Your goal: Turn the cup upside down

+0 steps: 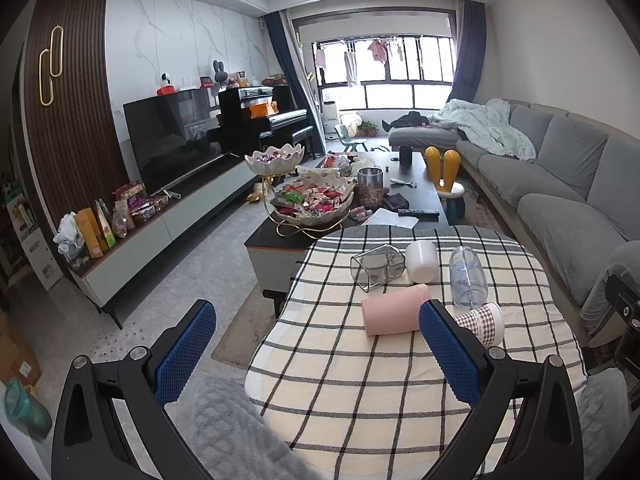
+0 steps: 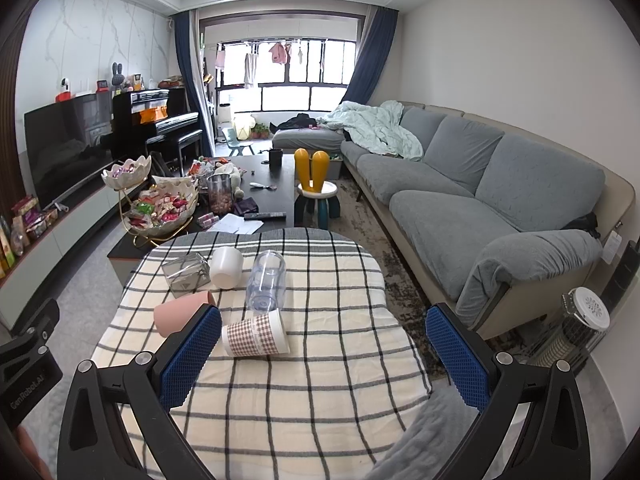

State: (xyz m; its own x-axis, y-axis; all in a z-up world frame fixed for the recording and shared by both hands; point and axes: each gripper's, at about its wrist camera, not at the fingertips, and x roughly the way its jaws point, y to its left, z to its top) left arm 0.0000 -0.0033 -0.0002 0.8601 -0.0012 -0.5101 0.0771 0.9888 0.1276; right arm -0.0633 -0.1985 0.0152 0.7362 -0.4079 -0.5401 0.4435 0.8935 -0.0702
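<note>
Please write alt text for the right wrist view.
Five cups lie on their sides on a checked cloth: checked cup nearest, pink cup, clear cup, white cup, grey glass. The right tongs hang open, empty.

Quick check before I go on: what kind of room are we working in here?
Almost certainly a home living room: a long grey sofa, a big TV beside an upright piano, and a snack-strewn coffee table behind the checked work surface.

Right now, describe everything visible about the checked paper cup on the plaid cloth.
The checked paper cup lies on its side on the plaid cloth, nearest the grippers. It looks like paper, with a brown-and-white houndstooth print and a plain white rim band. Its mouth faces right in the right wrist view. The clear plastic cup lies just behind it, apparently touching. No gripper holds it.
</note>
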